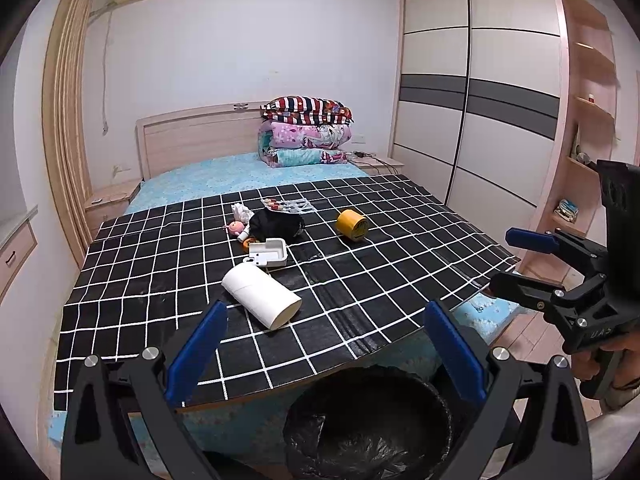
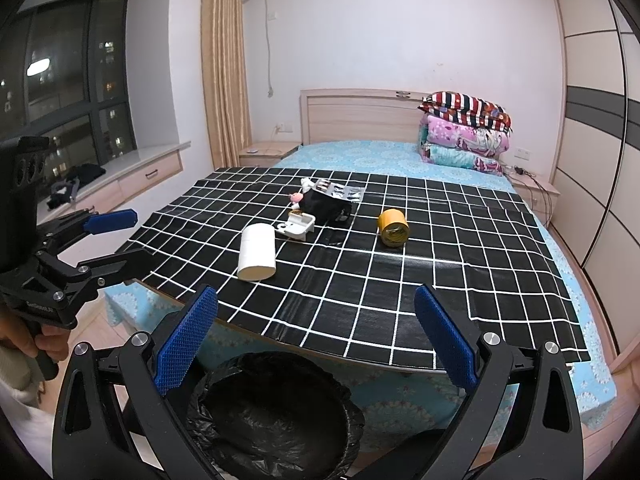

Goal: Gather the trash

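Observation:
A bin lined with a black bag (image 1: 372, 424) (image 2: 276, 412) stands on the floor at the foot of the bed. On the black checked cloth (image 1: 160, 280) (image 2: 460, 264) lie a white paper roll (image 1: 262, 300) (image 2: 258, 251), a white plastic tray (image 1: 269, 254) (image 2: 298, 227), a black pouch (image 1: 276, 225) (image 2: 326, 204), a yellow tape roll (image 1: 352, 225) (image 2: 393, 227), a crumpled tissue (image 1: 242, 211), a pink toy (image 1: 236, 227) (image 2: 296, 198) and a clear wrapper (image 1: 290, 205) (image 2: 340, 191). My left gripper (image 1: 326, 352) is open and empty above the bin. My right gripper (image 2: 316, 344) is open and empty too.
Folded quilts (image 1: 306, 136) (image 2: 464, 136) are stacked at the headboard. A wardrobe (image 1: 480, 100) stands right of the bed, a nightstand (image 2: 266, 152) and window ledge (image 2: 132, 176) to the left. Each gripper shows in the other's view: the right (image 1: 516, 264), the left (image 2: 120, 240).

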Available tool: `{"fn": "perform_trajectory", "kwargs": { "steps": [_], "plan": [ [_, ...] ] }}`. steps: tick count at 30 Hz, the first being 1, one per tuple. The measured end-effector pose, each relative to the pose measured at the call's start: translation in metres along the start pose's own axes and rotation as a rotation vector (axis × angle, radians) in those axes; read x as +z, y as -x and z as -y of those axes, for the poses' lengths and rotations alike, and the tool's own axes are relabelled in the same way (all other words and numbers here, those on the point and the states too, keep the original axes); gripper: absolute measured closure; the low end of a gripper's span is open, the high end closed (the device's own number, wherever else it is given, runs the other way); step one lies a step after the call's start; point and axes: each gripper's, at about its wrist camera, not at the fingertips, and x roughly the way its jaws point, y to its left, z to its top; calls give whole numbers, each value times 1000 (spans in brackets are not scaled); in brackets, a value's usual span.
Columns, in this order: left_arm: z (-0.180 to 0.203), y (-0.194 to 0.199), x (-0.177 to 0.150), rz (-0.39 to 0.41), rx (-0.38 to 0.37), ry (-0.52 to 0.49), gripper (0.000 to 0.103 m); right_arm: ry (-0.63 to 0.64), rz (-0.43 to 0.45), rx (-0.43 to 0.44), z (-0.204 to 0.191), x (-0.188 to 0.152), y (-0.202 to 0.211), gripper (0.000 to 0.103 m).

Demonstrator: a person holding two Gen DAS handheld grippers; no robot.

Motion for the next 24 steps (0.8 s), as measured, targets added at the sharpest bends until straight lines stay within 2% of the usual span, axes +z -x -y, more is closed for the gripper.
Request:
{"fn": "perform_trajectory", "kwargs": {
  "steps": [15,24],
  "plan": [
    [-23,-18,3,-38,26,56,8,-23,-8,-13,12,3,-13,3],
    [-36,-52,8,-95,15,98,8,-31,-10,-33,28,15,-34,3]
  ]
}}
